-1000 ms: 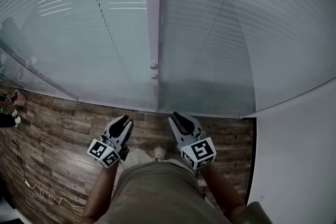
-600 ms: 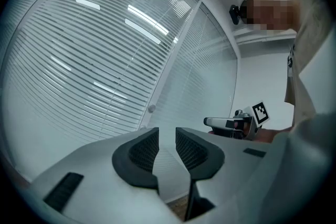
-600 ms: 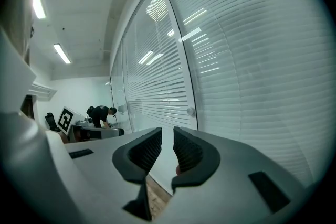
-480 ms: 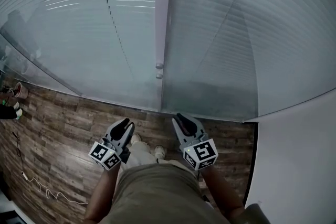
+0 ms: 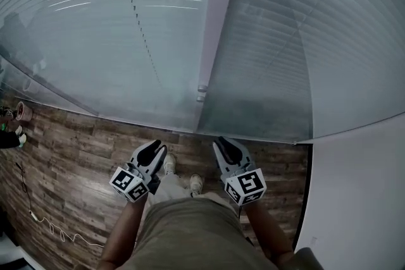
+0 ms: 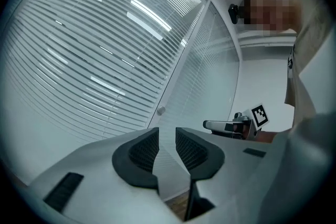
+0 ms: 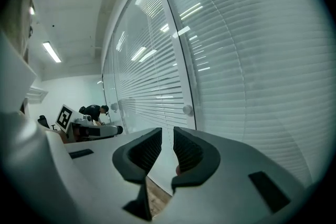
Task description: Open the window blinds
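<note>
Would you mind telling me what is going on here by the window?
A person stands on the wood-plank floor facing white slatted window blinds, with tongs in each hand. The left tongs stand slightly apart and the right tongs are shut; both are empty and touch nothing. The slats look closed, and the two small round knobs on the white frame are untouched.

Wood floor (image 5: 76,161), white cable (image 5: 33,217), perhaps a pot (image 5: 24,112).

White slatted blinds (image 5: 95,28), brown wood-grain floor (image 5: 76,161), white wall (image 5: 354,193), beige clothing (image 5: 190,231)
</note>
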The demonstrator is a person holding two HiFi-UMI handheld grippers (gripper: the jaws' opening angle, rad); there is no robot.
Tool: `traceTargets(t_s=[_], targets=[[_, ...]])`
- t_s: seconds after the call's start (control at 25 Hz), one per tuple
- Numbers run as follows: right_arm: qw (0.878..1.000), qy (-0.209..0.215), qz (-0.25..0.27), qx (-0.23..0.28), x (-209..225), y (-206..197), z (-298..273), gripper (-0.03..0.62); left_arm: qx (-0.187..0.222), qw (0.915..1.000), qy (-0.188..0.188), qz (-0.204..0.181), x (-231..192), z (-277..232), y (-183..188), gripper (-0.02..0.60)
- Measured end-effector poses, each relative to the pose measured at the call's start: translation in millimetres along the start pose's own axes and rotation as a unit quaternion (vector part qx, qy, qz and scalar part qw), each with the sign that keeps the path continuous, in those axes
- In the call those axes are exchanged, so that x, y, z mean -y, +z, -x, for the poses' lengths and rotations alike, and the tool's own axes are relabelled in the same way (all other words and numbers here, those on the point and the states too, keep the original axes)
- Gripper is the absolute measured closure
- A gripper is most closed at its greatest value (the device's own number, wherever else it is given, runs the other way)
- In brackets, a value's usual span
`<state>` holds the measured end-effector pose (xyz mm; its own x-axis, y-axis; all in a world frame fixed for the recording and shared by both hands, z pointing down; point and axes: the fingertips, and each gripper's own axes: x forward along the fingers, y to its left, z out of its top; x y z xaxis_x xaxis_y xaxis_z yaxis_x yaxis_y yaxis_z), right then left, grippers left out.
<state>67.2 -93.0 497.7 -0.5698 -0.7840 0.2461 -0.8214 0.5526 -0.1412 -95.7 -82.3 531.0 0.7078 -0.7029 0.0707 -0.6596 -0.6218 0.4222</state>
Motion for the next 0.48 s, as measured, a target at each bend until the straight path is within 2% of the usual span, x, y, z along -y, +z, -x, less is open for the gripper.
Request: traceTargets(t_s=[0.24, 0.48], targets=[[1.000, -0.025, -0.014, -0.001, -2.6, -0.3, -22.4, 0.537, -0.018, 0.9995, -0.026, 0.000, -26.0, -11.6, 11.5, 0.491], [0.998, -0.054, -0.020, -0.001, -0.4, 21.4, -42.3, 0.537, -0.032, 0.9981, -0.052, 0.000, -45.7, -28.4, 38.8, 0.492]])
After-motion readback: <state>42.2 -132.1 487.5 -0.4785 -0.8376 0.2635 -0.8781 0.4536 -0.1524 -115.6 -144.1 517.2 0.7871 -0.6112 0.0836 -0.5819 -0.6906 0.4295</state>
